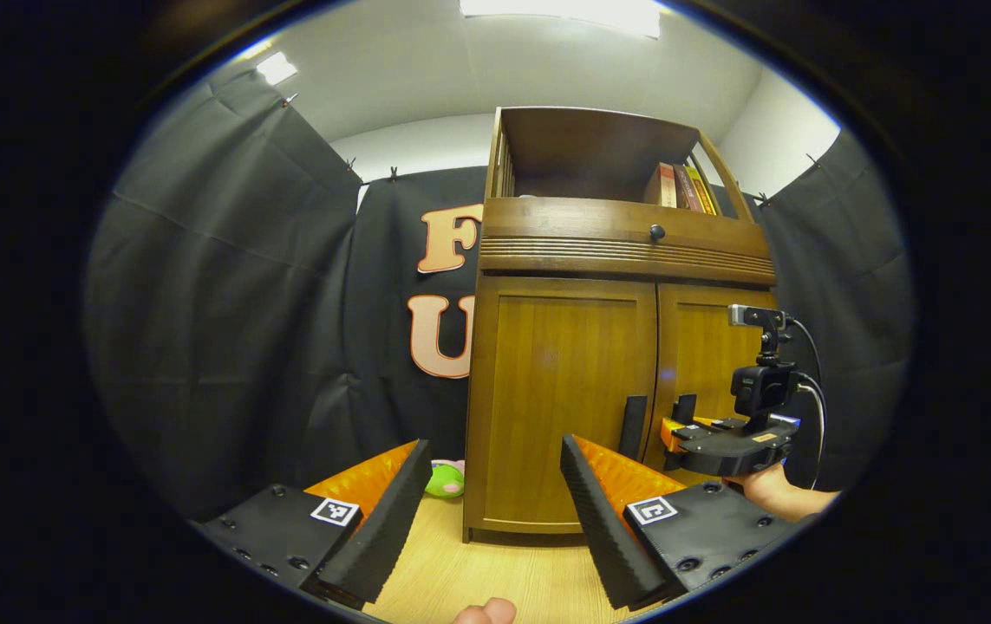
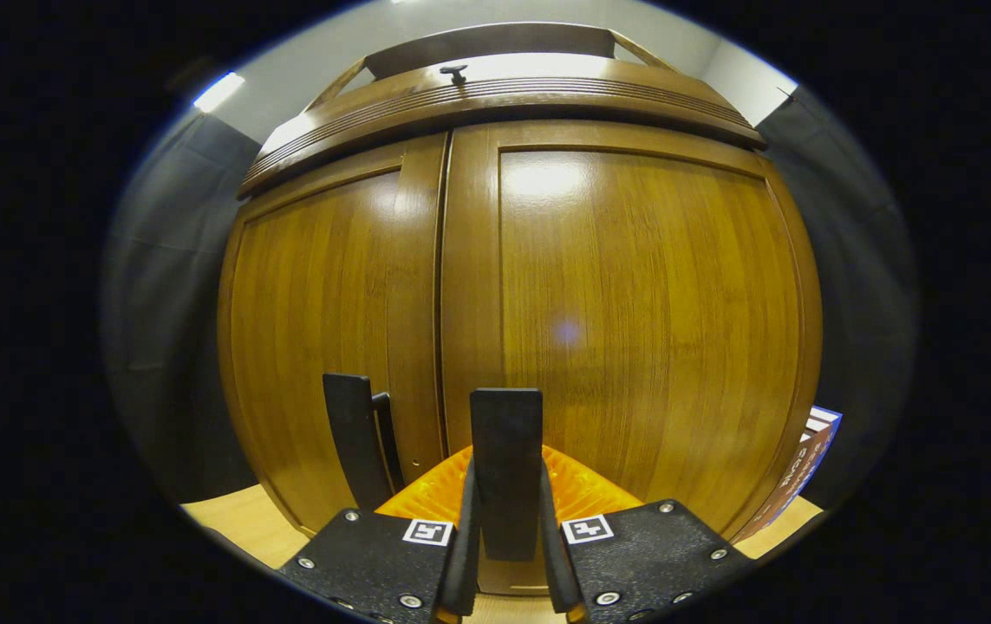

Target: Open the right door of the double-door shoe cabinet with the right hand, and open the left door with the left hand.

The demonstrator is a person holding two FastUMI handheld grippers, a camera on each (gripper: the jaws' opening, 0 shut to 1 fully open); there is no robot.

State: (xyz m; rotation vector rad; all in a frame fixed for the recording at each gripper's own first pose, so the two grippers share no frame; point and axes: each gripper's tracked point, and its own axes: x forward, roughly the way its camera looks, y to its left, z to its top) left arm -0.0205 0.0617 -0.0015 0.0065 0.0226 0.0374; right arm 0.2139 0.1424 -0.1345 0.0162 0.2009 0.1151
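Right up against the shoe cabinet, the right hand-held gripper is clamped on the right door's handle, both doors looking closed. The left hand-held gripper hangs back, spread wide, well short of the left handle. Pull crooked and I reckon that slim handle slips out.

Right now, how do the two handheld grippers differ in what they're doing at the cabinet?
The right gripper is up against the cabinet, its fingers shut on the right door's handle; the left gripper hangs back from the cabinet with its fingers spread wide and empty. The left door's handle is ungripped. Both grippers point at the closed doors.
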